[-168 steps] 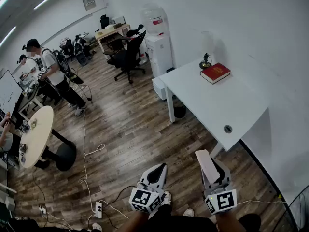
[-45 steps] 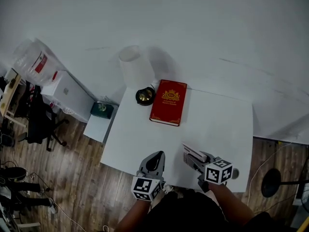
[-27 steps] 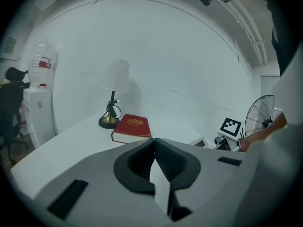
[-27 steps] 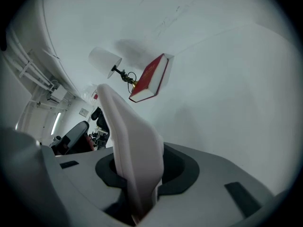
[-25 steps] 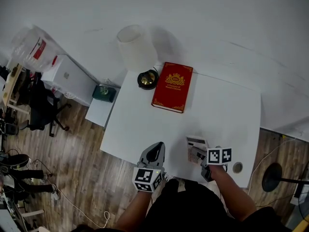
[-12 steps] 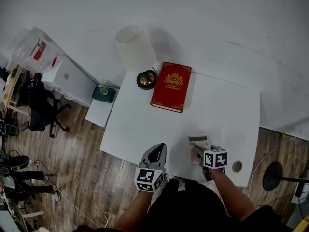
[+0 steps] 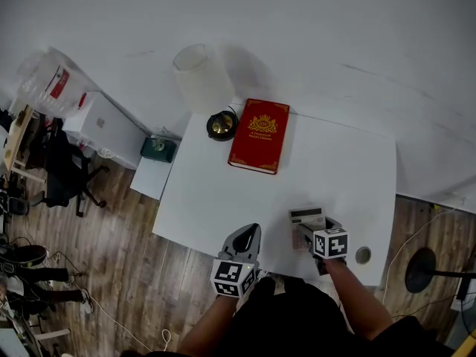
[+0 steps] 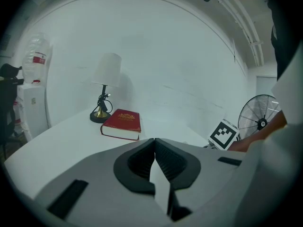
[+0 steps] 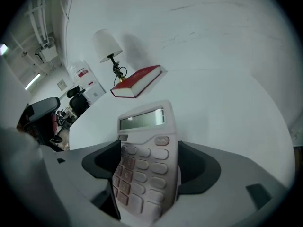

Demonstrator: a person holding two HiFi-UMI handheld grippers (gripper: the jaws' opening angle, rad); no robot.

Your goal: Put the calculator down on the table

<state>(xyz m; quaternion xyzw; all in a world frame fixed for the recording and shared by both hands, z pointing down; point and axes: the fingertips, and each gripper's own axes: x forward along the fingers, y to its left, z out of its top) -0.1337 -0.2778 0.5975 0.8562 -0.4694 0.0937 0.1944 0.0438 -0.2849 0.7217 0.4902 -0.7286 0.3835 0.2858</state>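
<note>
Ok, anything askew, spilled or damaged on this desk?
Only the calculator: it leans askew between the jaws of the right hand-held gripper, which have just been opening, and doesn't look flat on the table yet. The red book and lamp sit tidily; nothing spilled or damaged shows.

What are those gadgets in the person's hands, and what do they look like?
The left gripper and right gripper are grey plastic two-jaw tools with black ribbed pads inside. Each carries a white cube printed with black square markers. The person wears a dark top. The right gripper's jaws have just been opening, with the calculator between them.
</note>
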